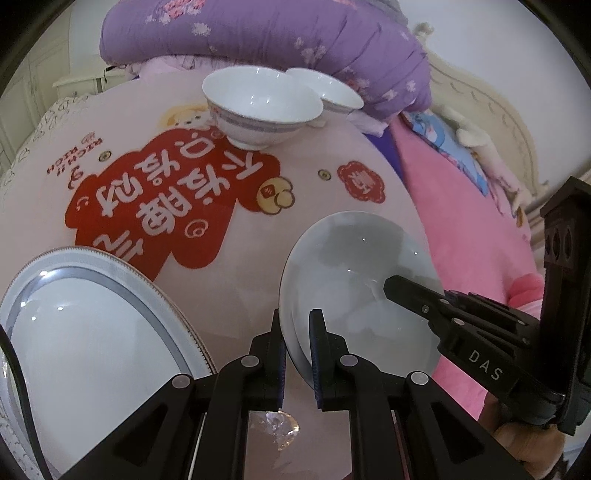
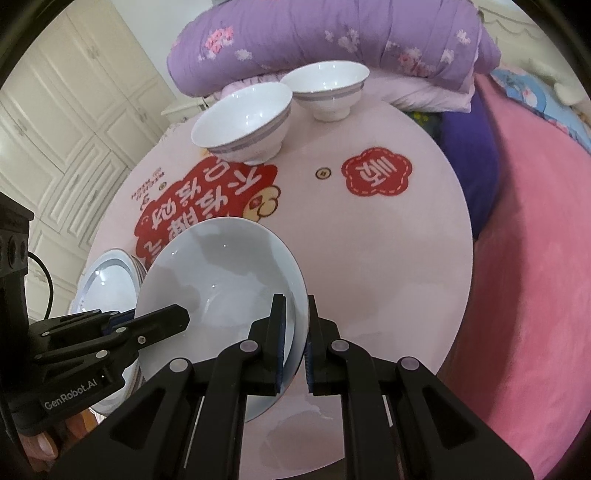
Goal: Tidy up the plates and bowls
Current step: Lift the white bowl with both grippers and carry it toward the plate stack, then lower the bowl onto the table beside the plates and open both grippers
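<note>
A pale grey-white plate [image 1: 354, 280] is held tilted above the pink round table [image 1: 229, 266] by both grippers. My left gripper [image 1: 297, 354] is shut on the plate's left rim. My right gripper [image 2: 295, 343] is shut on the plate's [image 2: 221, 280] right rim. The right gripper also shows in the left wrist view [image 1: 406, 291], and the left gripper in the right wrist view [image 2: 173, 317]. A stack of band-rimmed plates [image 1: 92, 325] lies on the table's left and shows in the right wrist view [image 2: 107, 280]. Two white bowls [image 1: 258, 103] [image 1: 328, 92] stand at the far side.
A folded purple quilt [image 1: 258, 33] lies behind the table, and pink bedding [image 2: 535, 295] is on the right. White cupboards [image 2: 62, 129] stand to the left. The table [image 2: 388, 240] carries red printed decals.
</note>
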`<state>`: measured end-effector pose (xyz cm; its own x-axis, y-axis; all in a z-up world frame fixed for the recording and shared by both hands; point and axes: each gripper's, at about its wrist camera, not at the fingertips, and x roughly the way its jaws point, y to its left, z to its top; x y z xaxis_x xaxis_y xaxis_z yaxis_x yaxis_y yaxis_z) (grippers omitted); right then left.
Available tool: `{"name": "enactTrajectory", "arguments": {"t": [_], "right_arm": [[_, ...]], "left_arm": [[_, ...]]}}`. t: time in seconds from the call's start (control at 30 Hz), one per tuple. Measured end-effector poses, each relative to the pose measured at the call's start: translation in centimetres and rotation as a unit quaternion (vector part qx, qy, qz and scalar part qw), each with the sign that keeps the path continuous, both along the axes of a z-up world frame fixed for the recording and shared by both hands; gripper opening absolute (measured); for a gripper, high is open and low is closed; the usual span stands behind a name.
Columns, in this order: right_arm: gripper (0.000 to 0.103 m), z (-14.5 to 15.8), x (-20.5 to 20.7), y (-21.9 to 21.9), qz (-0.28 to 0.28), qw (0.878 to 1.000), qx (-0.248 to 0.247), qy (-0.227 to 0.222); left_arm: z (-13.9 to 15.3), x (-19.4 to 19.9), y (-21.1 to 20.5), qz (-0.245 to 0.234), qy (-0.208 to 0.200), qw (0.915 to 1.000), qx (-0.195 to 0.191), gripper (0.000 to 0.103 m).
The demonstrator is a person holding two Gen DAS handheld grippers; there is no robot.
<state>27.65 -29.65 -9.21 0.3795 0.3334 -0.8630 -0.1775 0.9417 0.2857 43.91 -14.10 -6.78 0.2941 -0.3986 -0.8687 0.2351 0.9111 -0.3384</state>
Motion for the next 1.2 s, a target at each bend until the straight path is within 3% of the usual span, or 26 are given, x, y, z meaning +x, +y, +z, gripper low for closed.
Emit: {"name": "enactTrajectory", "arguments": {"t": [0.17,0.73,0.83,0.9,0.93,1.0,1.07,1.13,1.2], "right_arm": [[0.008,-1.3,0.5,-0.3,-0.001,1.000,-0.005,0.013],[0.010,-1.3,0.8,-0.5,0.002,1.000,-0.002,0.016],[0.010,-1.1,0.8,-0.6,0.001,1.000,0.002,0.012],[0.010,-1.0,0.9,-0.7,-0.001,1.000,0.002,0.009],[0.017,-0.8,1.0,-0.9,-0.003,1.000,0.005,0.008],[0.042,-0.5,1.1,-1.3,-0.011,1.000,0.013,0.001],[0.080,-0.1,1.3,-1.8,-0.021,1.000,0.022,-0.008],[0.091,0.5,1.6,-2.4,-0.032,0.999,0.027,-0.019],[0.103,1.0,2.2,-3.1,-0.046,0.998,0.040,-0.026]], "left_arm": [[-1.2,0.3,-0.7,-0.001,0.010,0.9999,0.006,0.008],[-1.5,0.6,-1.2,-0.007,0.002,0.9999,0.011,0.009],[-1.5,0.8,-1.1,-0.008,0.001,0.9999,0.010,0.011],[-1.5,0.9,-1.2,-0.010,-0.004,0.9998,0.015,0.021],[-1.4,0.9,-1.1,-0.010,-0.005,0.9998,0.017,0.027],[-1.2,1.0,-0.9,-0.006,-0.010,0.9998,0.015,0.056],[-0.8,1.1,-0.5,0.001,-0.021,0.9997,0.011,0.067],[-0.2,1.2,0.0,0.004,-0.030,0.9995,0.001,0.073],[0.4,1.4,0.4,0.011,-0.038,0.9992,-0.005,0.086]]}}
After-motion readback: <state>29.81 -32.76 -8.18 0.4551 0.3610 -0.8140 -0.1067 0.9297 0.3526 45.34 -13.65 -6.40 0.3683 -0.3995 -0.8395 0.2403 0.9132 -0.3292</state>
